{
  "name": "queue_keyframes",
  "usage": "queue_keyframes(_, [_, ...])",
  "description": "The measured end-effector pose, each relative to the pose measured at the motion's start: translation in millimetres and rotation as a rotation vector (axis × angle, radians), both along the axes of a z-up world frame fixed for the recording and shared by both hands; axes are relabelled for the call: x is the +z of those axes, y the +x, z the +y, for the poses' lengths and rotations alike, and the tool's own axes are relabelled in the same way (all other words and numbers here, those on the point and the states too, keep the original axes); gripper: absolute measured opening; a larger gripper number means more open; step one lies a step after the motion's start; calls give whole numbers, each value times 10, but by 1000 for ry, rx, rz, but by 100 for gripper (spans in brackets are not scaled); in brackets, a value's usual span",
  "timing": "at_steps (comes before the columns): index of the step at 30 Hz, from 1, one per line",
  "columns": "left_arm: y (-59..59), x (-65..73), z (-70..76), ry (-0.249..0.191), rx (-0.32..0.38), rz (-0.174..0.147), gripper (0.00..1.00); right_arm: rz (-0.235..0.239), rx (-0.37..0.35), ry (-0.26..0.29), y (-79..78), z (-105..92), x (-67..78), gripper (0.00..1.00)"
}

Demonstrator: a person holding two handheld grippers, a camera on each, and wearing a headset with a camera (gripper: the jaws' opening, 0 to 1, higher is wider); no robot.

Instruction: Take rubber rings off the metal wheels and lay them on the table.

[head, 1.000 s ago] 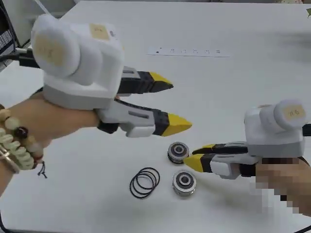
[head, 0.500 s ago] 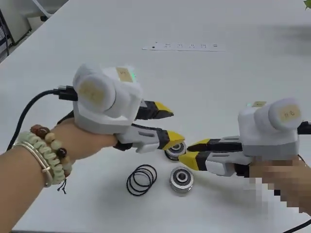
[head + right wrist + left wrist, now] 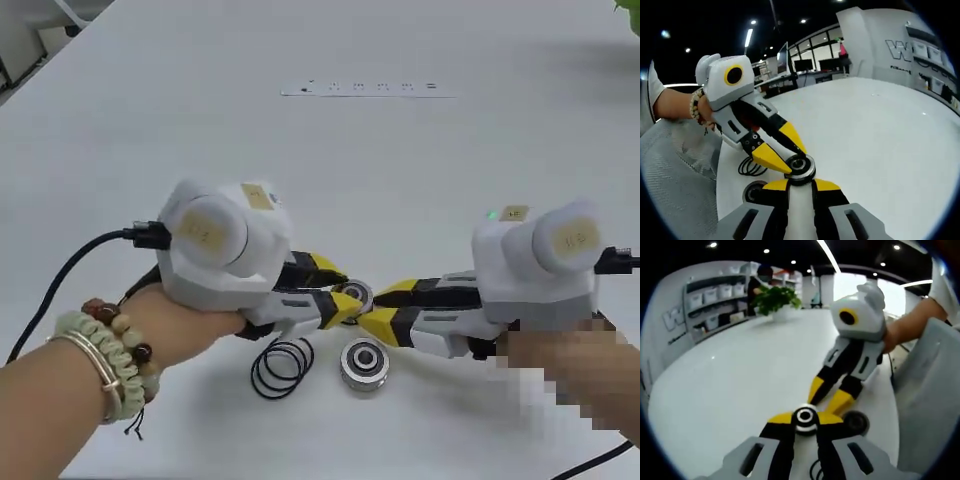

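On the white table, the white-and-yellow left gripper pinches a small silver metal wheel at its tips. The matching right gripper, jaws narrowly parted, meets it from 3 o'clock. A second silver wheel lies at 5 o'clock, and loose black rubber rings at 7 o'clock. The step looks like stripping this wheel's ring: next, the right tips must catch the rubber and peel it off.
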State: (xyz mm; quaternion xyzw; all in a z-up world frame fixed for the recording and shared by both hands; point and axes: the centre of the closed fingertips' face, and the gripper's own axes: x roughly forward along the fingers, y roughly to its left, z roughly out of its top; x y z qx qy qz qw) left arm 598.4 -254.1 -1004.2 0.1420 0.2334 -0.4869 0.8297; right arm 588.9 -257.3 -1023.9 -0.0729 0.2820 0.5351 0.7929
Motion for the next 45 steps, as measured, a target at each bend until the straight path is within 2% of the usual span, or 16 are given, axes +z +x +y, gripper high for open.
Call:
queue_keyframes(1, [-1,-7,12,6,3,3,16,-2,-1,-2,5,0,-5,14])
queue_keyframes(4, [16,-17,24,-17,33,32,15,-5,-5,-2,8,-6,-13,12])
queue_keyframes(6, [28,-21,36,-25,38,37,15,-10,-5,-4,5,-4,-14,12])
queue_keyframes(8, [31,-34,39,-14,31,23,15,-16,-4,-6,5,-2,-18,12])
queue_keyframes(14, [40,-39,56,-21,41,26,14,-13,-6,-6,4,-4,-27,11])
queue_keyframes(20, [37,-41,56,-26,45,29,14,-6,-17,1,11,-24,-23,2])
queue_keyframes(30, [36,-34,63,-26,64,38,14,7,-59,-19,30,-18,-26,1])
queue_keyframes(32, [35,-32,62,-26,65,37,14,51,-82,-7,31,-17,-27,0])
queue_keyframes(35, [33,-28,62,-27,69,35,14,87,-98,1,42,-22,-35,0])
queue_keyframes(41, [30,-26,58,-29,72,32,14,231,-179,101,57,-39,-46,0])
queue_keyframes(45, [30,-26,55,-28,72,31,14,246,-196,114,67,-52,-46,0])
